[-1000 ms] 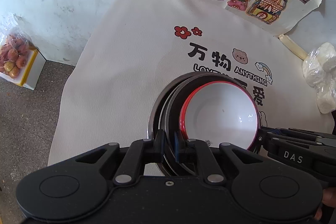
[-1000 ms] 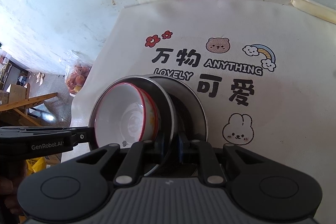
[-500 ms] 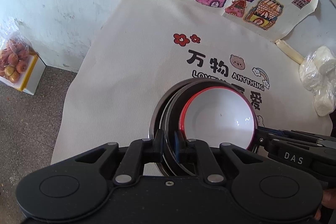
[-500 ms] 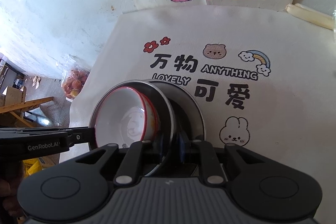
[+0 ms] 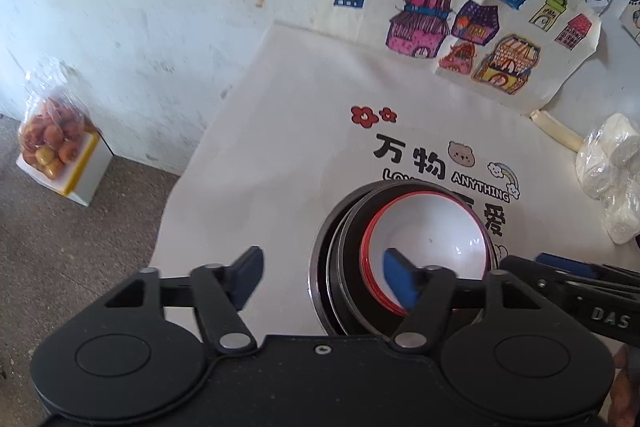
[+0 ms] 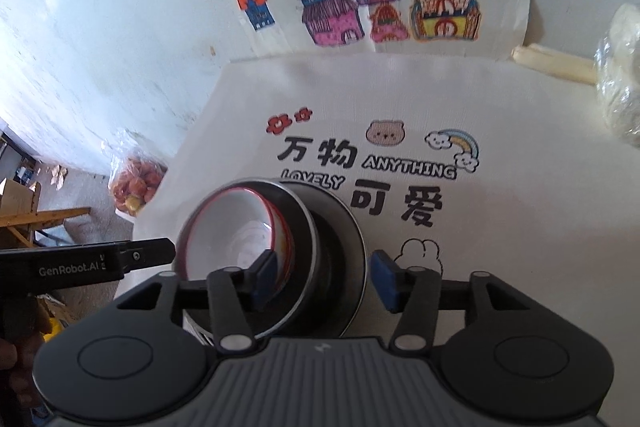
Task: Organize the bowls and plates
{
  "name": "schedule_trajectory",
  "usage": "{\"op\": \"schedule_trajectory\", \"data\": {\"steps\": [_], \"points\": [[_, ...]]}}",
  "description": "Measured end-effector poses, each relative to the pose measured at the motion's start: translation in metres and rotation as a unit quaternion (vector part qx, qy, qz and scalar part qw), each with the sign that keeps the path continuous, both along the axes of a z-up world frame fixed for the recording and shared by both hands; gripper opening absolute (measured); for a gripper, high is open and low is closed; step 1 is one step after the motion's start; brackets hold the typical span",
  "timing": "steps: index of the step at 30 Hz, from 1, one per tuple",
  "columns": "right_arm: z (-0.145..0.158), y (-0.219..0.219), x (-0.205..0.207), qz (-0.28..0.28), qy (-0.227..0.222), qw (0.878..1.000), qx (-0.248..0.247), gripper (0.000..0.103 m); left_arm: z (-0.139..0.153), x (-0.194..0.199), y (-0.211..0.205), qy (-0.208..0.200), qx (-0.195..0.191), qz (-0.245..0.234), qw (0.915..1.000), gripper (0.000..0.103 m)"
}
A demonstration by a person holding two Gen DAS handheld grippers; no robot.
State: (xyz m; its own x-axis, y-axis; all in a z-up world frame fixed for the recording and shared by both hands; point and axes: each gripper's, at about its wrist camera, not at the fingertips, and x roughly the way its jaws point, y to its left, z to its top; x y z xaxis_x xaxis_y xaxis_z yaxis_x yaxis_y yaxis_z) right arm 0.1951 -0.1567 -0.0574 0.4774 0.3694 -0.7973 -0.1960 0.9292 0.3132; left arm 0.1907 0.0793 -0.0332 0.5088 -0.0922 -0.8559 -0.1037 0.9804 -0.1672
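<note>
Stack of nested bowls (image 5: 404, 259) sits on printed cloth (image 5: 280, 147), just ahead of both grippers. Left gripper (image 5: 324, 277) and right gripper (image 6: 324, 279) have just been opening; jaws now wide, straddling opposite rims w/o pinching, holding nothing. Looks rigid, glossy, prob slippery and chip-prone; best pinched at rim.
</note>
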Motion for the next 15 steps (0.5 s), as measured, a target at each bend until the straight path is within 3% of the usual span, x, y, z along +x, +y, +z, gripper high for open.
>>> {"op": "schedule_trajectory", "data": {"steps": [4, 12, 15], "points": [[0.011, -0.01, -0.018, -0.005, -0.023, 1.0, 0.004, 0.071, 0.011, -0.019, -0.005, -0.024, 0.002, 0.005, 0.9997, 0.086], [0.042, -0.03, -0.072, -0.013, -0.077, 0.997, 0.005, 0.086, 0.044, -0.084, -0.016, -0.085, 0.002, 0.013, 0.9963, 0.092], [0.058, -0.034, -0.098, -0.013, -0.099, 0.995, 0.001, 0.09, 0.059, -0.114, -0.019, -0.103, 0.006, 0.008, 0.9946, 0.098]]}}
